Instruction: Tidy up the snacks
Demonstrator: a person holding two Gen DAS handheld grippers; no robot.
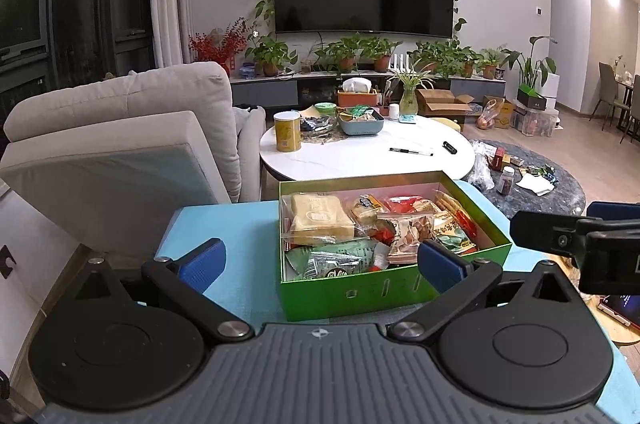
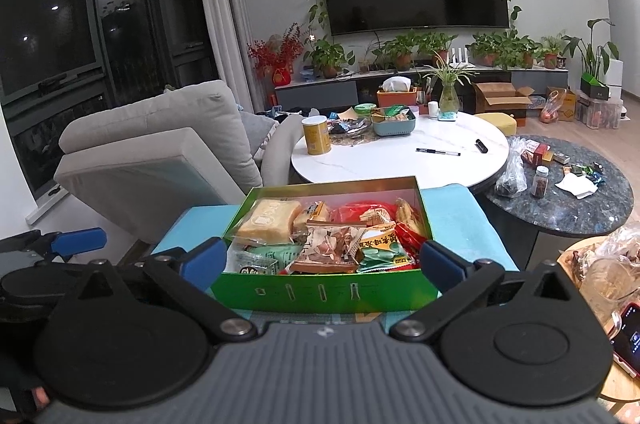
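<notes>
two claws, left claw [image 1: 322, 264] and right claw [image 2: 322, 262], wide apart, empty, before one green box [image 2: 320, 294]

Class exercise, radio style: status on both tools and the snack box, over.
Left tool open, empty, short of the green snack box. Right tool open, empty, at the box's near wall. Box on blue surface, full of packets, lid off. Nothing in the way.
</notes>
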